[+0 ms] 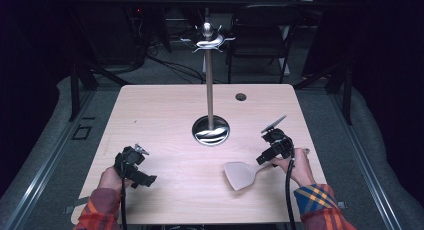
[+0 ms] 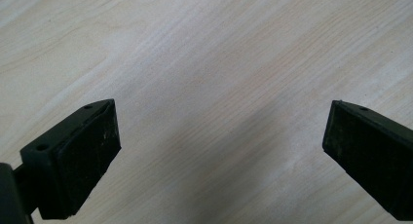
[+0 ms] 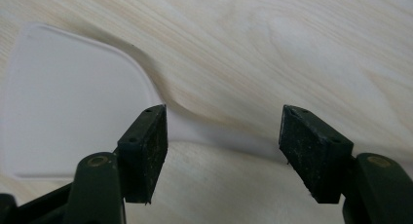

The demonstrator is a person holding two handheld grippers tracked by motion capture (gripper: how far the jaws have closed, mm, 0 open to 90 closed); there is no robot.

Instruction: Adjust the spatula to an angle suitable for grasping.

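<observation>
Both grippers, left [image 1: 135, 166] and right [image 3: 221, 151], stand open and empty, so with the spatula [image 3: 73, 102] flat on the table [image 1: 165, 115] under the right's 2 jaws, close squarely across its handle, not the blade.

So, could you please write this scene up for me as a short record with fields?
Surface: wooden table
Item in hand's reach: pale spatula, lying flat on the table
Right gripper: jaws open, astride the spatula's handle, pads not pressing it
Left gripper: jaws open over bare wood, nothing between them
Centre of table: metal stand with hooks at the top, round base
Behind table: dark chair
</observation>
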